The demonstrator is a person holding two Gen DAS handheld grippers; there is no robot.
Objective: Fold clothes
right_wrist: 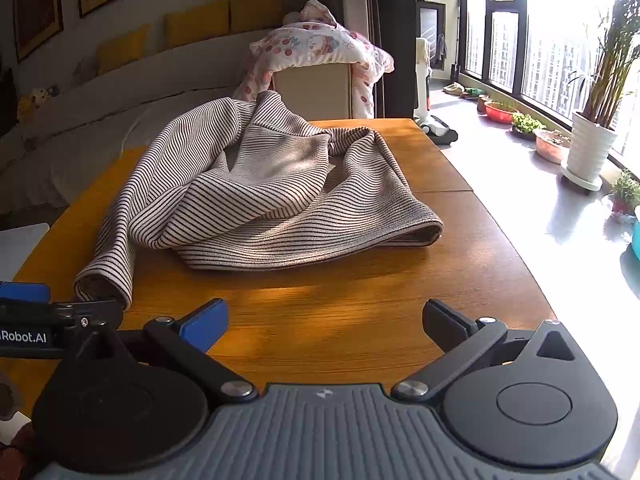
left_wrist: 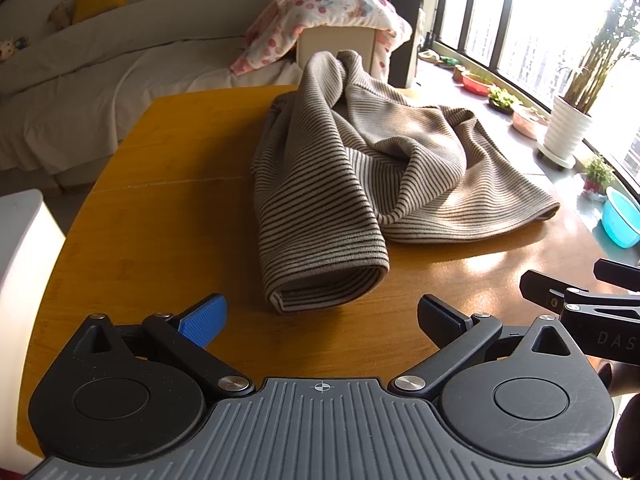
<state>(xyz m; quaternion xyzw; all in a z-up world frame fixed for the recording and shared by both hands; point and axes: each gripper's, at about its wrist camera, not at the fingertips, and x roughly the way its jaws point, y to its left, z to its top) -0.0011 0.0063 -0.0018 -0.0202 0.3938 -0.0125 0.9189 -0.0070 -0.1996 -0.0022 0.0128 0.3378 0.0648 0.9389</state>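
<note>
Waiting near the table point(right_wrist: 360, 320) edge, both grippers, left point(left_wrist: 322, 322) and right point(right_wrist: 326, 320), have fingers spread wide and empty, the striped top point(right_wrist: 256, 188) lies crumpled on the table, so folding looks unstarted; next, grab and flatten it.
</note>
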